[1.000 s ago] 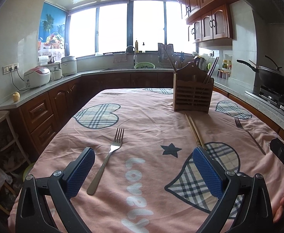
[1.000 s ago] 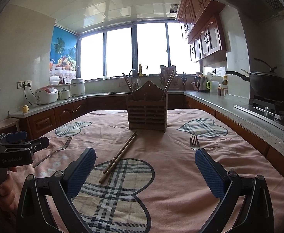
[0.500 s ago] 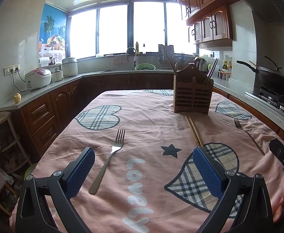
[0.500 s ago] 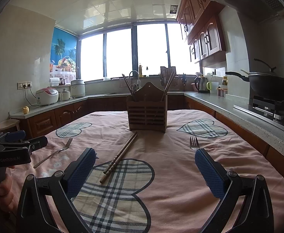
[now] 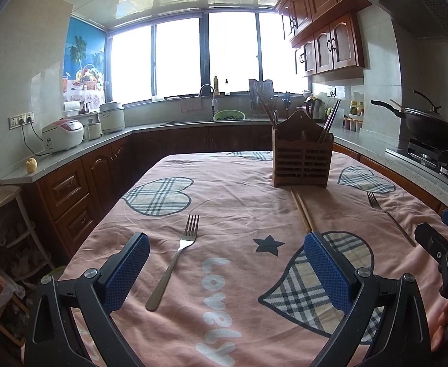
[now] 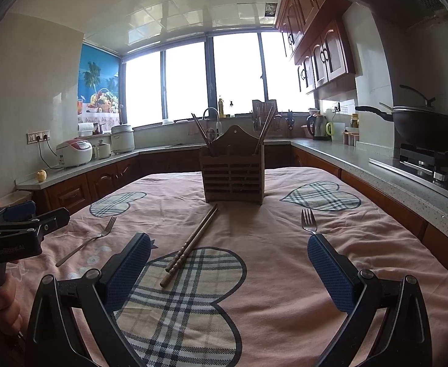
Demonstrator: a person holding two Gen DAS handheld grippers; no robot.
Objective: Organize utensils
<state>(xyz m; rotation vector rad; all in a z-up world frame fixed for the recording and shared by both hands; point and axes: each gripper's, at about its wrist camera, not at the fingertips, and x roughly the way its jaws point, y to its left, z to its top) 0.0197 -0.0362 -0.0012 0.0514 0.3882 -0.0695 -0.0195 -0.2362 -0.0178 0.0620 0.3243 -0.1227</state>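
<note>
A wooden slatted utensil holder stands at the far middle of the table with chopsticks in it. A pair of wooden chopsticks lies in front of it. One steel fork lies on the left, just ahead of my left gripper, which is open and empty. A second fork lies on the right, its handle hidden behind the right fingertip of my right gripper, which is open and empty.
The table has a pink cloth with plaid hearts. Counters run around it: rice cookers at left, a sink at back, a wok on the stove at right. A shelf stands by the table's left side.
Both grippers have tilted slightly so the table sits lower in view. Nothing on the table has moved; both grippers stay open.
</note>
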